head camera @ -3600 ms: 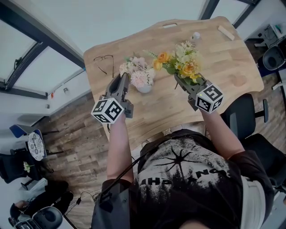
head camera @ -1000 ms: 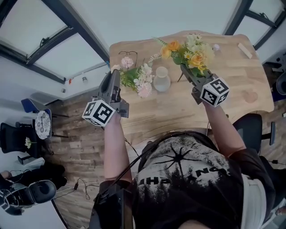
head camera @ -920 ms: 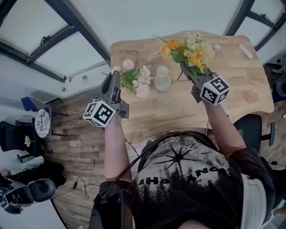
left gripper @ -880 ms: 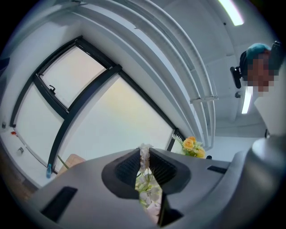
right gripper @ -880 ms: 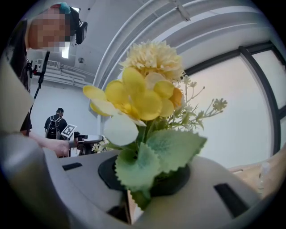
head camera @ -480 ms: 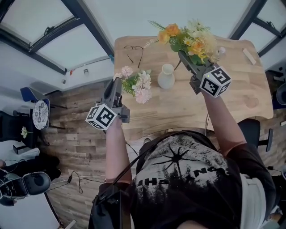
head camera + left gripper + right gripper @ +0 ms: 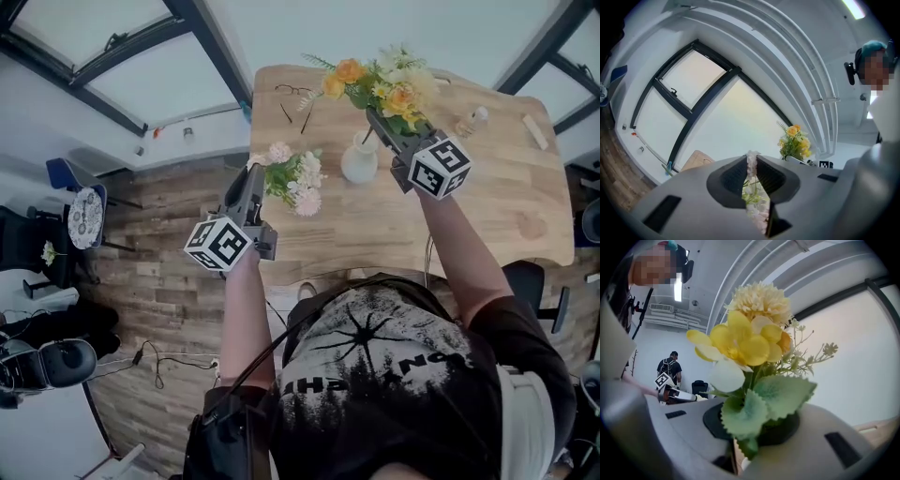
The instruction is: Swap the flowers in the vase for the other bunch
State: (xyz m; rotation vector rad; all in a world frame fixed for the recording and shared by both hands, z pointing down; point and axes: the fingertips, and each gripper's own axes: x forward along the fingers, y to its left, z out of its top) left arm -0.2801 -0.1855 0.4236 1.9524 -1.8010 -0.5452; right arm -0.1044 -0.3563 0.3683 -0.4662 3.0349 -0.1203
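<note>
1. Pale wood table (image 7: 487, 187) with rounded corners, smooth and matte, above a floor (image 7: 159, 272) of grey-brown planks; large dark-framed windows beyond.
2. Standing on the table: small white vase (image 7: 359, 161), glossy, round-bellied, narrow at the neck.
3. Left tongs (image 7: 752, 170) almost closed, with ribbed dark pads pinching the thin green stems of the pink bunch (image 7: 292, 178).
4. Frilly, soft, pale-pink heads on that bunch, held over the table's left edge, apart from the vase.
5. Right tongs (image 7: 749, 430) narrowly closed on the stems of the yellow bunch (image 7: 380, 86): waxy yellow petals, one cream pompom head, an orange bloom, serrated cloth-like leaves.
6. Yellow bunch held above and just behind the vase, stem ends close by its mouth; impossible to tell whether any are inside the neck.
7. Right pads largely hidden behind leaves in the right gripper view, the grip point itself covered.
8. Elsewhere on the table: wire glasses (image 7: 292, 94), a small bottle (image 7: 472, 119), a pale block (image 7: 535, 132), all too small for detail.
9. Near edge of the table partly hidden by the person's arms and torso.
</note>
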